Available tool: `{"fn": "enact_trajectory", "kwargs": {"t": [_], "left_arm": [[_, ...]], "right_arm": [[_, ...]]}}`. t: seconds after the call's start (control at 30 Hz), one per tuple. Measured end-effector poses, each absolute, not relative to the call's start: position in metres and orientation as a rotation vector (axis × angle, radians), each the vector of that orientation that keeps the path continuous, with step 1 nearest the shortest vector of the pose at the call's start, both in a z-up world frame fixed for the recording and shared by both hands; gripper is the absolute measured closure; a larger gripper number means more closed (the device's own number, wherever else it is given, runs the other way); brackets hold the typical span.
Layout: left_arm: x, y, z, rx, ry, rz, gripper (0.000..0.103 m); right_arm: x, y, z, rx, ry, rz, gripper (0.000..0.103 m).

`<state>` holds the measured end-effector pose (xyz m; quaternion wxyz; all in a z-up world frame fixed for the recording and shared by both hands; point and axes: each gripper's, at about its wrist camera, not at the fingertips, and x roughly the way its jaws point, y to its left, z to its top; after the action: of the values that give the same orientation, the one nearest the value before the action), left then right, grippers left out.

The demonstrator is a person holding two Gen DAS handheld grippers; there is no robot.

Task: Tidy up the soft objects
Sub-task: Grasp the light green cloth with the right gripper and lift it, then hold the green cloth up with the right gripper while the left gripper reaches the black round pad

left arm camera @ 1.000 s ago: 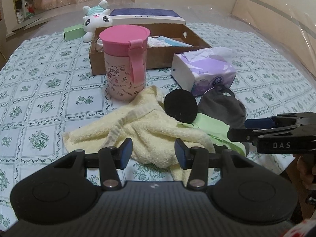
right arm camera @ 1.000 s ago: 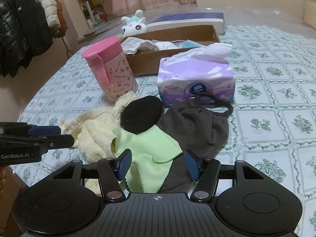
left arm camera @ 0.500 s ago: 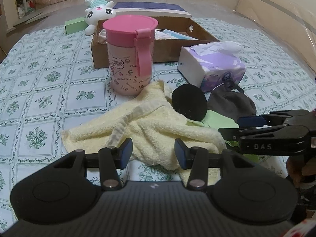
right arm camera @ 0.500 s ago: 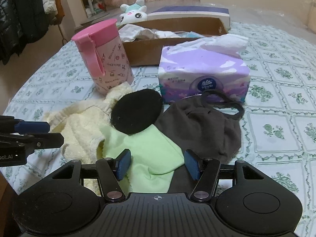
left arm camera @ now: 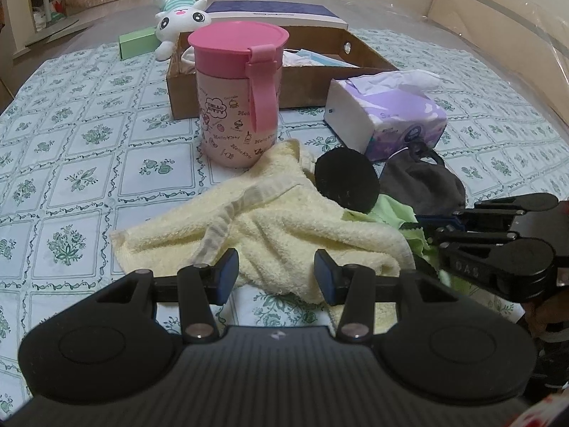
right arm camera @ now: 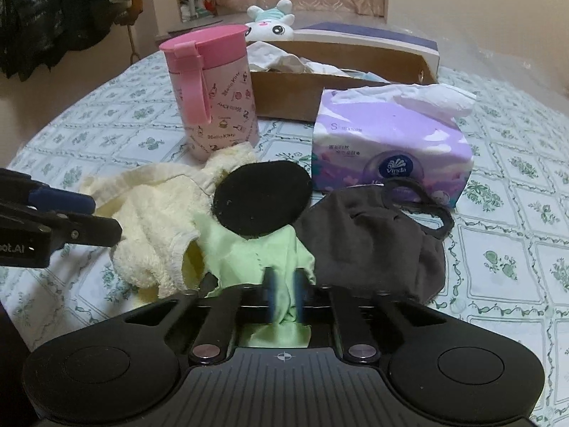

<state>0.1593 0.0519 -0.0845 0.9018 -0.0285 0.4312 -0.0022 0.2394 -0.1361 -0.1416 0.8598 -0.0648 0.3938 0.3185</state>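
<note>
A pile of soft things lies on the patterned tablecloth: a yellow towel [left arm camera: 284,227] [right arm camera: 149,220], a black round pad [left arm camera: 346,181] [right arm camera: 261,195], a green cloth [left arm camera: 394,213] [right arm camera: 256,249] and a dark grey face mask [left arm camera: 423,185] [right arm camera: 373,238]. My right gripper [right arm camera: 284,295] is shut on the near edge of the green cloth, which bunches up between its blue pads. It enters the left wrist view from the right [left arm camera: 437,227]. My left gripper [left arm camera: 276,277] stands open just above the towel's near edge, nothing between its pads.
A pink lidded cup [left arm camera: 238,96] stands behind the towel. A purple tissue pack [right arm camera: 387,146] sits behind the mask. Further back are a cardboard box [left arm camera: 302,89] with cloths inside, a white plush toy [left arm camera: 177,17], a small green box [left arm camera: 137,42] and a flat blue box [left arm camera: 277,12].
My right gripper sank a little toward the pile and its jaws closed from wide open onto the green cloth. The left gripper stayed open and hardly moved.
</note>
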Motion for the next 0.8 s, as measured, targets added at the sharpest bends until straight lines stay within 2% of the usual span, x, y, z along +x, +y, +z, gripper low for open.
{"fn": "enact_trajectory", "kwargs": {"t": [0.27, 0.8], "left_arm": [[0.158, 0.049, -0.080, -0.047, 0.876, -0.004, 0.060], [0.166, 0.035, -0.076, -0.025, 0.863, -0.042, 0.060]], "right_arm": [[0.231, -0.154, -0.120, -0.068, 0.756, 0.688, 0.099], [0.249, -0.270, -0.090, -0.003, 0.661, 0.333, 0.099]]}}
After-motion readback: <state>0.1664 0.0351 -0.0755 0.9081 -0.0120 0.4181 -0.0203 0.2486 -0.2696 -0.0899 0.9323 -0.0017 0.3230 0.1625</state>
